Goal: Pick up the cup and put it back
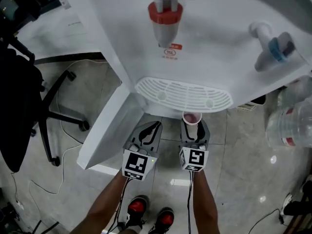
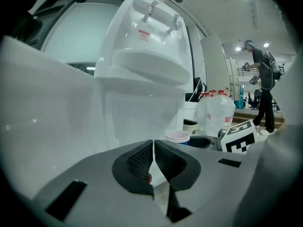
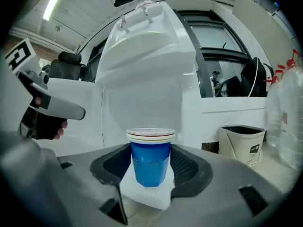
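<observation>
Smooth cup [image 3: 150,157], glossy plastic dispenser [image 1: 209,38]

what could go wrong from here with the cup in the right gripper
1. The right gripper grips the cup by its sides only; it could slip or get squashed.
2. The drip tray juts out above the cup; raised carelessly, the rim might catch the tray's edge.
3. The left gripper, shut and empty, sits right beside it and could bump it.

Brightly, evenly lit; both gripper views warp and darken toward edges.
</observation>
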